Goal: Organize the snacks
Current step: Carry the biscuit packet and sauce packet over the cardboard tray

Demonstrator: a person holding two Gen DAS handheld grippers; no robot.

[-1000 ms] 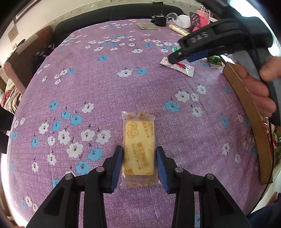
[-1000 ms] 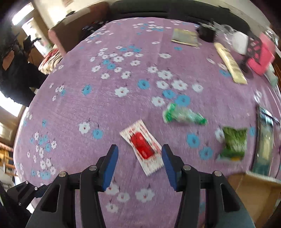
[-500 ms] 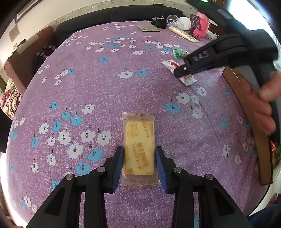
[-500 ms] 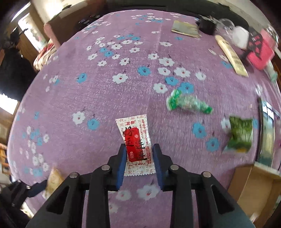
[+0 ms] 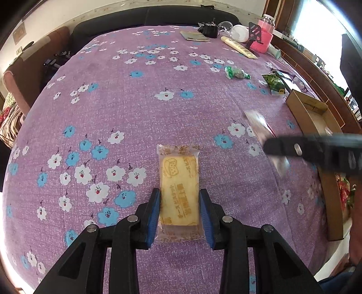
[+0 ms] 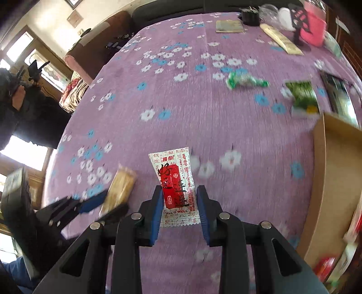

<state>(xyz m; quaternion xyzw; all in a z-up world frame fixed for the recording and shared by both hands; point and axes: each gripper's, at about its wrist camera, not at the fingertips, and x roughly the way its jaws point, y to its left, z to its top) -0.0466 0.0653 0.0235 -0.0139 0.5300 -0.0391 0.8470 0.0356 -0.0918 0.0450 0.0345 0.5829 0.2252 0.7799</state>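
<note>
Carrying both snacks toward the cardboard box [image 6: 334,181] at the table's right edge, we should keep the left gripper [image 5: 179,210] pinching the yellow biscuit packet [image 5: 179,183] and the right gripper [image 6: 179,212] clamped on the red-and-white sachet [image 6: 175,187], level.

Likely a home: sofa [image 5: 158,15], flowered tablecloth [image 5: 135,108].

Left gripper [image 5: 179,210] clamped on yellow snack [image 5: 179,192] lying on purple cloth [image 5: 135,108]; right gripper [image 5: 269,145] at right, blurred, holding packet [image 5: 260,126]; cardboard box [image 5: 316,126] beside; green snacks [image 5: 236,72] farther back.
</note>
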